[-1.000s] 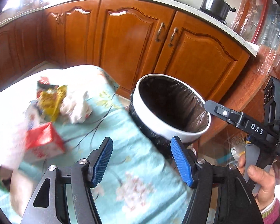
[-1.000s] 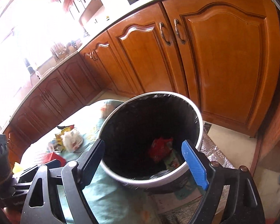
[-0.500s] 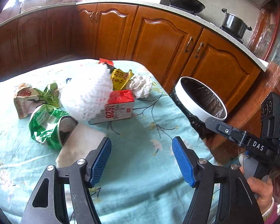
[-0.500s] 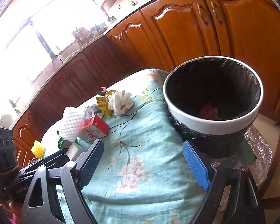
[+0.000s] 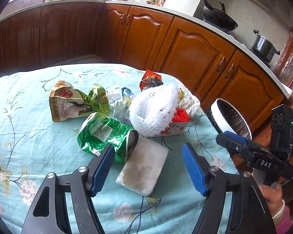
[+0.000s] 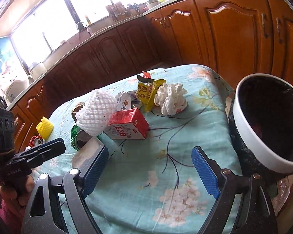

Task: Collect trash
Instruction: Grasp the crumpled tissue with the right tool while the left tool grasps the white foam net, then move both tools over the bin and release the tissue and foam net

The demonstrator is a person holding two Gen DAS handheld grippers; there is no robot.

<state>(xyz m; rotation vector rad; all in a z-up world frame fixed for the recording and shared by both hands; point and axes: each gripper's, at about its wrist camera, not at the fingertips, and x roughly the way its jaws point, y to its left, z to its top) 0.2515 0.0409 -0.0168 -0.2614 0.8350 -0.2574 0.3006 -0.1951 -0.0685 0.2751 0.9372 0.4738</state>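
Home kitchen: cabinets [image 5: 195,54], wok [image 5: 218,18].

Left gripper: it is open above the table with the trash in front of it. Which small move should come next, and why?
Probably lower the left gripper onto the white sponge block and close. Its jaws are open and empty, the block lies flat between them, nearest of the pile, and the trash bin waits at the table's edge.
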